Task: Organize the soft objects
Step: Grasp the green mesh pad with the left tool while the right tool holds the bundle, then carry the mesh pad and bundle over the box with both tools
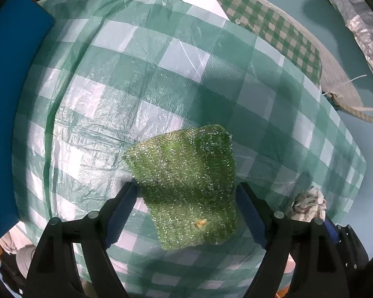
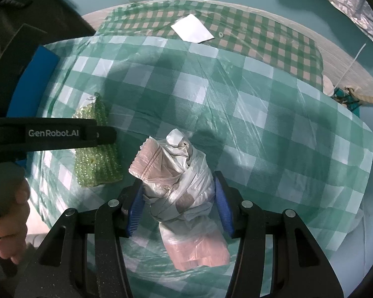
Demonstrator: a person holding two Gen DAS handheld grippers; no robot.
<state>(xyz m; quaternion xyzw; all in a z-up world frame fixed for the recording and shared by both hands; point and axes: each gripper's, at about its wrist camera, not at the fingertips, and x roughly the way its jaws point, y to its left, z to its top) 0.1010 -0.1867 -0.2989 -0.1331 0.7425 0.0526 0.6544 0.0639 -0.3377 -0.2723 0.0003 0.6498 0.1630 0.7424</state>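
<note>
A green glittery scouring pad [image 1: 186, 186] lies on the green-and-white checked plastic sheet [image 1: 141, 79]. My left gripper [image 1: 186, 188] points straight down over it, jaws wide open, fingertips beside the pad's two side edges. In the right wrist view the same pad [image 2: 97, 159] lies at the left, partly hidden under the left gripper's black body. My right gripper [image 2: 179, 198] is shut on a crumpled white and pinkish plastic bag bundle [image 2: 179, 178], with its blue pads against both sides. That bundle [image 1: 308, 201] also shows at the right edge of the left wrist view.
A green-and-beige checked cloth [image 2: 261, 39] with a white paper slip [image 2: 191, 28] lies beyond the sheet. A blue board [image 1: 15, 79] stands at the left. Silver foil [image 1: 360, 27] and a rope [image 1: 360, 114] are at the right. A person's hand [image 2: 10, 223] grips the left handle.
</note>
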